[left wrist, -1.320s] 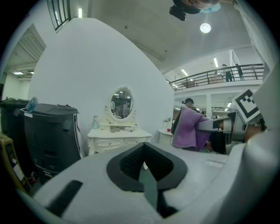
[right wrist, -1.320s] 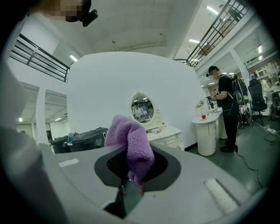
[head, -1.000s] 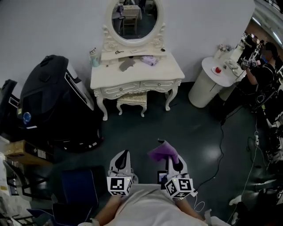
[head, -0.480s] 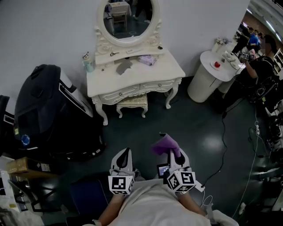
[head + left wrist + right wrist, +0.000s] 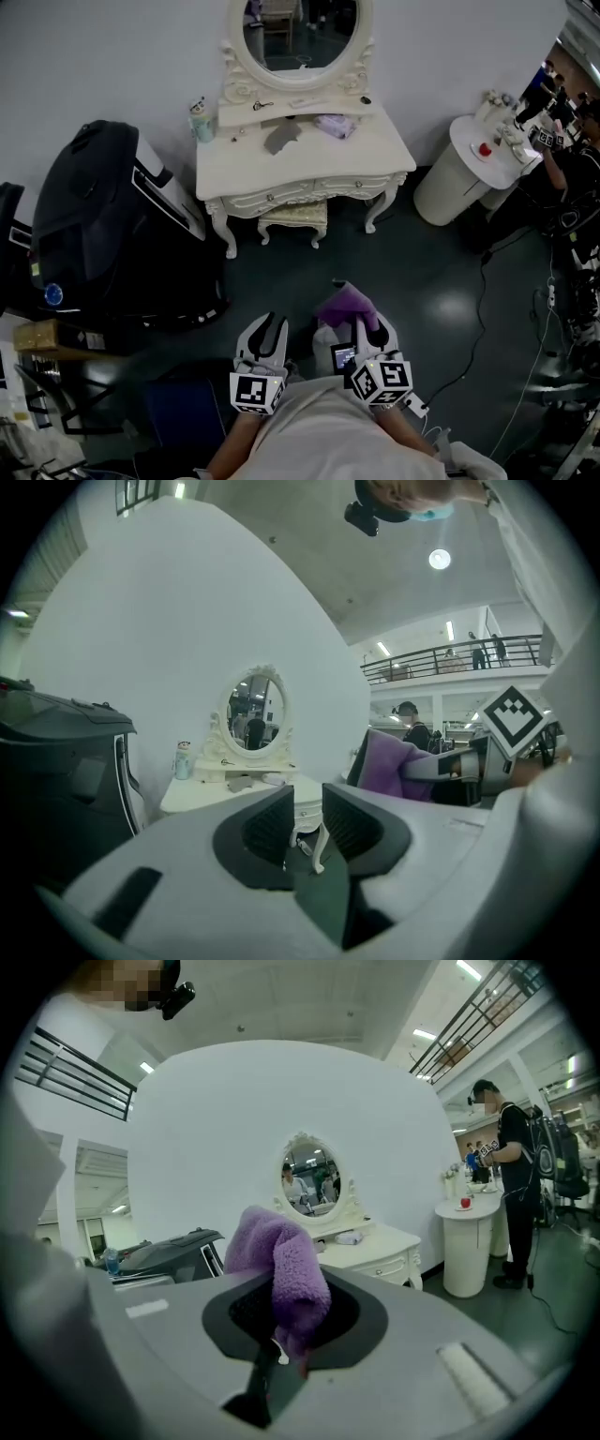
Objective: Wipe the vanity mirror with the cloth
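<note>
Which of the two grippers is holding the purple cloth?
The right gripper, clamped on the purple cloth; the left gripper has just been opening its jaws, empty.

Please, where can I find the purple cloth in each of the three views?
Head view: purple cloth at bottom centre, held by the right gripper.
Left gripper view: cloth right of centre.
Right gripper view: cloth in the centre, pinched by the jaws.
Shared landmark: the oval mirror, visible in all three.

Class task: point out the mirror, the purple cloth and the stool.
mirror (image 5: 302, 33): head view, middle of the glass.
cloth (image 5: 281, 1252): right gripper view, its upper fold.
stool (image 5: 292, 214): head view, seat top.
</note>
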Demonstrator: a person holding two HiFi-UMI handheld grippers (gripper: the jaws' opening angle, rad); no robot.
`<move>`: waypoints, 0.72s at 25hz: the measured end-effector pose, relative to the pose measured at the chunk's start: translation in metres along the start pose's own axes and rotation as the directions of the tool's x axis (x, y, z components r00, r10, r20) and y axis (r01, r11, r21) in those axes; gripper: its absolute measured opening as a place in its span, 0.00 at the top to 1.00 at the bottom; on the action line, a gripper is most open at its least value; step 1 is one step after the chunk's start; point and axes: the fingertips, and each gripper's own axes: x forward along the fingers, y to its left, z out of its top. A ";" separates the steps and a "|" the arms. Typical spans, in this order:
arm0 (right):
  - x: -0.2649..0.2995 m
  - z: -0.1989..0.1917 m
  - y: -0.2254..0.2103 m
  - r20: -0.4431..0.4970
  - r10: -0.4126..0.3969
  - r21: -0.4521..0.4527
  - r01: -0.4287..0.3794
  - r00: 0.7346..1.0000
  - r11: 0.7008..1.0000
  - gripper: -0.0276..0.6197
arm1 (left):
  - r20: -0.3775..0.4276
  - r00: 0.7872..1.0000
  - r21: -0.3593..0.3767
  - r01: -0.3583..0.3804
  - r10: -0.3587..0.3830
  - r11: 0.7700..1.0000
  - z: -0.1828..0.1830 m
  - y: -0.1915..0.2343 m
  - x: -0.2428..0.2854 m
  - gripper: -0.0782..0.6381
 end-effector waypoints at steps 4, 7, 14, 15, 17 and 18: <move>0.046 0.015 -0.009 -0.005 0.049 -0.002 -0.049 0.999 0.999 0.87 | 0.000 1.000 0.014 -0.024 0.024 1.000 0.010 0.009 0.034 0.74; 0.084 0.033 -0.021 0.000 0.085 0.003 -0.085 0.996 0.996 0.87 | -0.009 0.999 0.027 -0.034 0.035 0.999 0.020 0.015 0.070 0.72; 0.173 0.081 -0.066 -0.012 0.209 -0.003 -0.209 0.978 0.978 0.87 | 0.001 0.998 0.037 -0.057 0.057 0.998 0.047 0.006 0.172 0.68; 0.184 0.087 -0.071 -0.014 0.232 -0.007 -0.232 0.973 0.973 0.87 | 0.005 0.998 0.040 -0.055 0.055 0.998 0.052 0.003 0.185 0.67; 0.203 0.096 -0.078 -0.024 0.292 -0.014 -0.292 0.956 0.956 0.87 | 0.016 0.999 0.052 -0.051 0.051 0.997 0.061 -0.002 0.209 0.65; 0.212 0.099 -0.081 -0.033 0.327 -0.020 -0.328 0.944 0.945 0.87 | 0.022 0.999 0.058 -0.050 0.049 0.997 0.064 -0.004 0.220 0.64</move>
